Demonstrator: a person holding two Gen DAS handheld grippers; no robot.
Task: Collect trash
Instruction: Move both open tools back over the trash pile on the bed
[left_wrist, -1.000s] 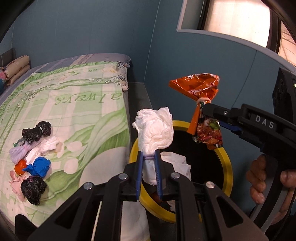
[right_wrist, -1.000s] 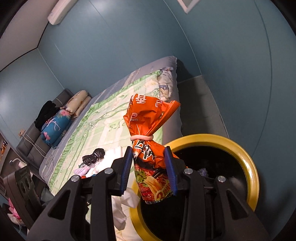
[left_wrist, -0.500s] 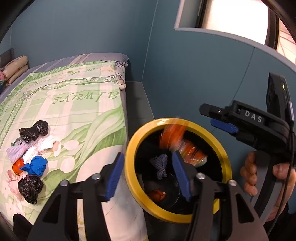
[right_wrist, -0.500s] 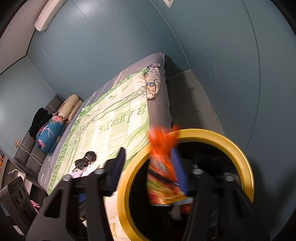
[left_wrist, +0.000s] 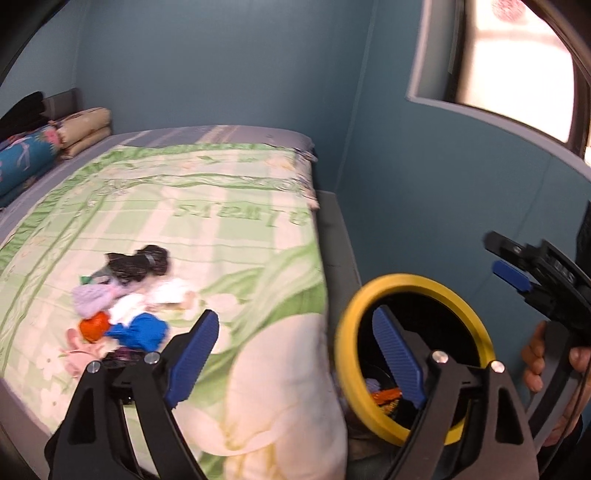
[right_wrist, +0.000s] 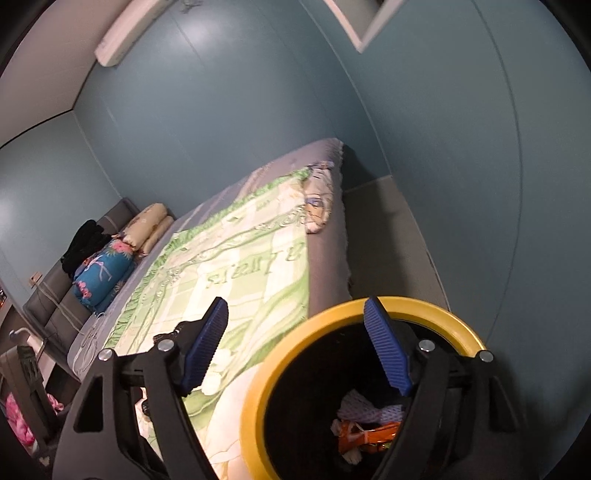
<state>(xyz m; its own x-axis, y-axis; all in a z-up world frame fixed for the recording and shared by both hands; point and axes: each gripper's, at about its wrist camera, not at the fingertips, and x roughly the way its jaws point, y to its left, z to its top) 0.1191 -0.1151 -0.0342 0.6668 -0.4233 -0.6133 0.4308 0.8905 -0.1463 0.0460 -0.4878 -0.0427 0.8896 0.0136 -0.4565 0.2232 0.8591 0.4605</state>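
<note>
A black bin with a yellow rim (left_wrist: 406, 282) (right_wrist: 424, 308) stands beside the bed. Inside it lie an orange snack wrapper (right_wrist: 373, 434) (left_wrist: 384, 395) and pale crumpled pieces (right_wrist: 354, 402). My left gripper (left_wrist: 293, 323) hangs over the bed's corner by the bin's rim, its jaws opening with nothing between them. My right gripper (right_wrist: 295, 306) (left_wrist: 498, 258) hovers above the bin, jaws also opening and empty. On the green quilt (left_wrist: 221, 221) sits a pile of trash: a black bag (left_wrist: 136, 262), a lilac wad (left_wrist: 92, 299), an orange piece (left_wrist: 94, 328) and a blue piece (left_wrist: 140, 332).
Pillows (left_wrist: 29, 155) are stacked at the head of the bed. A narrow strip of grey floor (left_wrist: 332, 229) runs between the bed and the teal wall. A window (left_wrist: 517, 55) is set in the wall above the bin. A person's hand (left_wrist: 535, 365) grips the right handle.
Both grippers opened: the white tissue wad left the left one and the orange wrapper fell from the right one into the bin. The left gripper swung left toward the bed.
</note>
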